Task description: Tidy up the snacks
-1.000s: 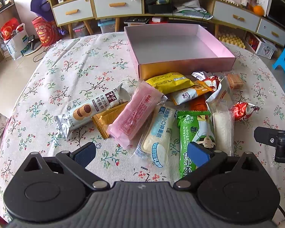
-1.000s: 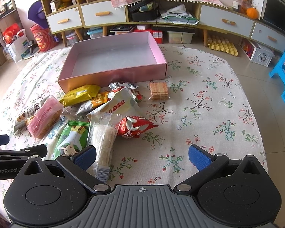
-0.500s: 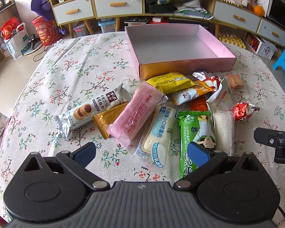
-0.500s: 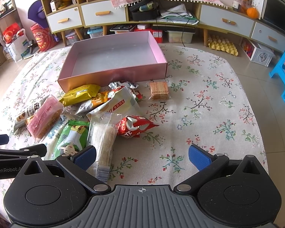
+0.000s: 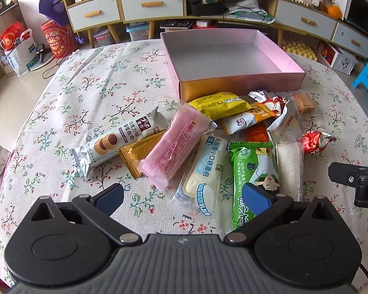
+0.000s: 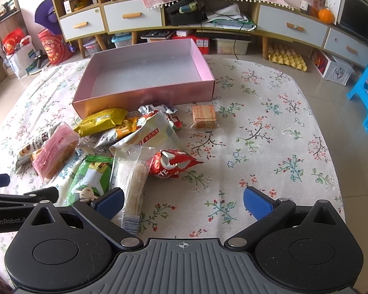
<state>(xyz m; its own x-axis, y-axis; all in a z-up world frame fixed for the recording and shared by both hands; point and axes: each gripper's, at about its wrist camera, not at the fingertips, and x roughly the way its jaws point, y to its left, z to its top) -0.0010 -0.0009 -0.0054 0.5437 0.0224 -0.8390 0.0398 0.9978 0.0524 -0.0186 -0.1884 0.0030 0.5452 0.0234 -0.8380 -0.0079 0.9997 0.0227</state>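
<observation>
A round table under a floral tablecloth (image 5: 90, 93) fills both views, with a long cabinet (image 6: 292, 28) of white drawers running behind it at 12 o'clock. On the cloth, the biggest thing is a shallow pink box (image 5: 235, 83), open-topped and bare inside; in the left wrist view it sits at 12 to 1 o'clock, in the right wrist view at 11 o'clock.

The snacks lie in a loose, overlapping heap just in front of the box's near wall. Largest of them is a silver cookie packet (image 5: 120, 138) at 10 o'clock of the heap, lying partly over an orange-gold wrapper (image 5: 137, 153). Beside it a pink packet (image 5: 176, 147) lies slanted, then a clear bread packet (image 5: 206, 171) and a green packet (image 5: 252, 169) toward 6 o'clock. A clear rice-bar packet (image 6: 132, 178) lies alongside the green one. A yellow packet (image 5: 220, 104) rests against the box wall. A crumpled red wrapper (image 6: 171, 164) sits at the heap's 3 o'clock edge, and a small square stack of wafers (image 6: 204, 117) lies apart at 1 o'clock of the heap.

The left gripper (image 5: 182, 199) hovers over the near end of the heap, jaws spread wide with nothing between them. The right gripper (image 6: 182, 201) hangs over the cloth at 5 o'clock of the heap, likewise spread and empty, its left pad (image 6: 110, 202) over the rice-bar packet.
</observation>
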